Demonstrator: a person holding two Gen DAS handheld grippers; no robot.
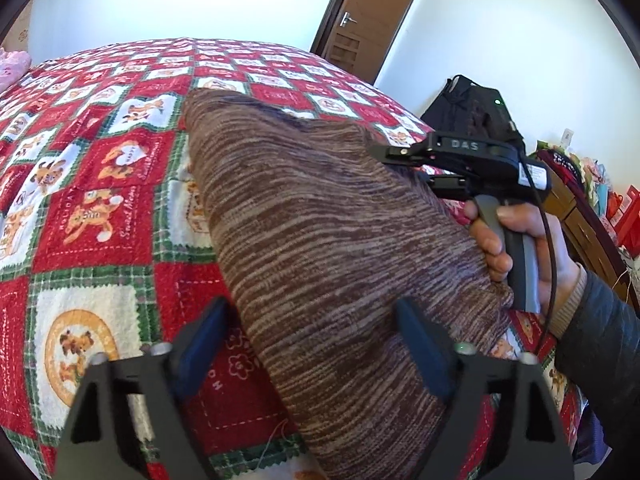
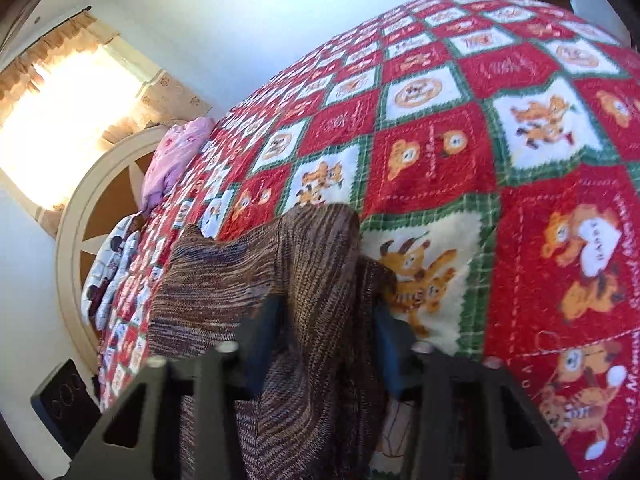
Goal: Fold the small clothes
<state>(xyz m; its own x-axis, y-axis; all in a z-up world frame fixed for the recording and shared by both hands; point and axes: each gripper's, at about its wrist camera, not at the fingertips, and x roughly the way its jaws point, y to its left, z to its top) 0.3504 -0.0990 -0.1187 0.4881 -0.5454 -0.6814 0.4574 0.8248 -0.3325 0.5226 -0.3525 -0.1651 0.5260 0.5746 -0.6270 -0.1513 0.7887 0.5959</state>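
Right gripper [image 2: 328, 340] clamped on a bunched fold of the brown striped knit garment [image 2: 256, 280]; cloth fills the gap between both blue pads. Left gripper [image 1: 316, 356] stands apart, with the same garment [image 1: 320, 216] between its fingers, but the left pad shows clear air beside it, so no grip there yet.

Garment position: draped from the right tool's jaws down and ahead onto the bedspread, its far edge lying flat beyond the fingertips. From the left tool it rises as a tented slope ahead and to the right, up to where the right tool, held in a hand [image 1: 504, 240], pinches it.

Risks, as judged:
- Only one firm hold. If the right tool pulls before the left pads press in, the near end likely drags and the fold goes crooked.
- The knit looks loose and stretchy; a bunched pinch may catch extra layers, and the edge could slip out under tension.
- The fleecy bedspread probably grips the knit, so sliding would wrinkle it.

Surface: red, white and green patchwork bedspread [image 2: 520, 168] with bear prints, soft, spreading all around both tools.

Room: pink bedding [image 2: 176, 160] and a round headboard [image 2: 76, 216] left of the right tool, bright curtained window [image 2: 68, 92] beyond. Brown door [image 1: 368, 12] far ahead of the left tool; dark bag [image 1: 468, 108] and cluttered furniture to its right.
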